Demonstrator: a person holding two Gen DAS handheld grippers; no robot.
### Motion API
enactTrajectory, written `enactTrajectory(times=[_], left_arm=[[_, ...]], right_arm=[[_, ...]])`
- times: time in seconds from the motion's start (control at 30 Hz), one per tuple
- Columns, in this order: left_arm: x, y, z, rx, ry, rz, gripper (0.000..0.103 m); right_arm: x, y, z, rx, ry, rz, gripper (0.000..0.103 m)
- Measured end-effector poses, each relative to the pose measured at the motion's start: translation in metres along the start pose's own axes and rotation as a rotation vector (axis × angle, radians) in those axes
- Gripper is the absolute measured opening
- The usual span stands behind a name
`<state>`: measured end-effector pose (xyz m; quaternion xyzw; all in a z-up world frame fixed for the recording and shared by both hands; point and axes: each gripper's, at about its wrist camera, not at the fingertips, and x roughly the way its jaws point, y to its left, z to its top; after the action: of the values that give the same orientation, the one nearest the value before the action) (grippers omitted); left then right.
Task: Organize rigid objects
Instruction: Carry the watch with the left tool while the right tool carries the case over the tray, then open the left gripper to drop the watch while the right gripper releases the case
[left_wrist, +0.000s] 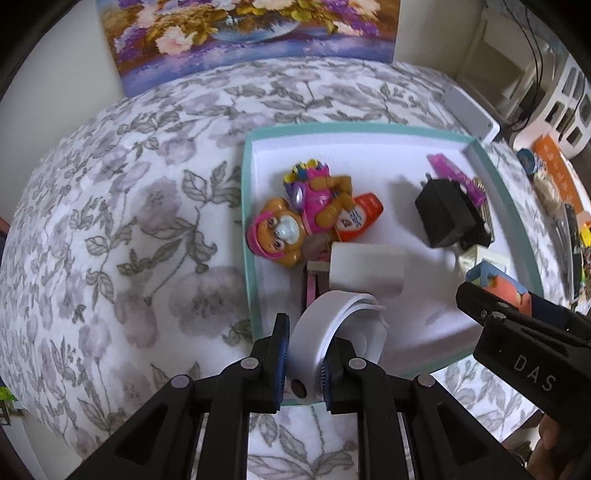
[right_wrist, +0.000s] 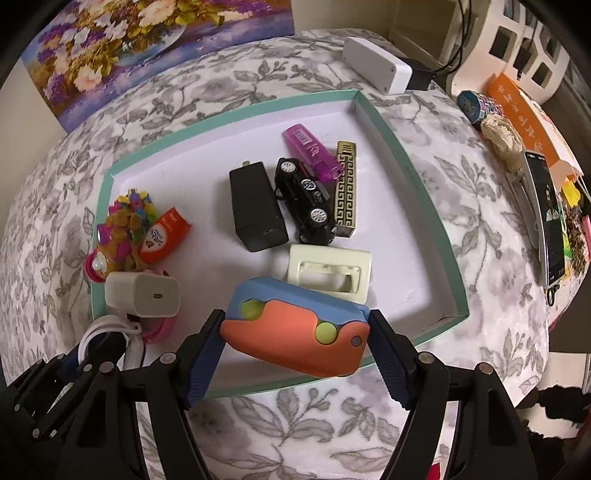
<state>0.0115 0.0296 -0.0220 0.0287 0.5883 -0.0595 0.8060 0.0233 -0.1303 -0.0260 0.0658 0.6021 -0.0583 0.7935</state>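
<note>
A teal-rimmed white tray (left_wrist: 248, 206) (right_wrist: 413, 155) lies on the flowered cloth. My left gripper (left_wrist: 304, 354) is shut on a white ring-shaped band (left_wrist: 317, 332) over the tray's near left corner. My right gripper (right_wrist: 295, 332) is shut on an orange and blue case (right_wrist: 295, 332) above the tray's near edge; that case (left_wrist: 506, 288) and gripper show at the right of the left wrist view. In the tray lie a toy dog figure (left_wrist: 291, 218), an orange tube (right_wrist: 164, 236), a white charger (right_wrist: 142, 293), a black adapter (right_wrist: 256, 206), a black toy car (right_wrist: 304, 199), a purple lighter (right_wrist: 310, 151), a gold patterned lighter (right_wrist: 345, 188) and a cream frame (right_wrist: 330, 271).
A flower painting (left_wrist: 247, 33) leans against the wall behind. A white box (right_wrist: 376, 68) sits past the tray's far right corner. Right of the tray are a phone (right_wrist: 550, 221), an orange carton (right_wrist: 524, 114) and small clutter. Bare cloth stretches left of the tray.
</note>
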Motion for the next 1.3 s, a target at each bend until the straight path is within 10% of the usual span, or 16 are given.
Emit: enactTrajectory(times=[0.37, 0.8, 1.3], left_arm=[[0.01, 0.006, 0.0, -0.024, 0.021, -0.001, 0.02], [-0.002, 0.001, -0.006, -0.015, -0.001, -0.032, 0.067], [-0.018, 0.035, -0.021, -0.066, -0.038, 0.059, 0.094]], right_arm=[[0.001, 0.007, -0.002, -0.032, -0.009, -0.024, 0.077], [-0.004, 0.014, -0.006, -0.03, -0.026, -0.017, 0.077], [-0.018, 0.014, -0.021, -0.003, -0.09, -0.021, 0.088]])
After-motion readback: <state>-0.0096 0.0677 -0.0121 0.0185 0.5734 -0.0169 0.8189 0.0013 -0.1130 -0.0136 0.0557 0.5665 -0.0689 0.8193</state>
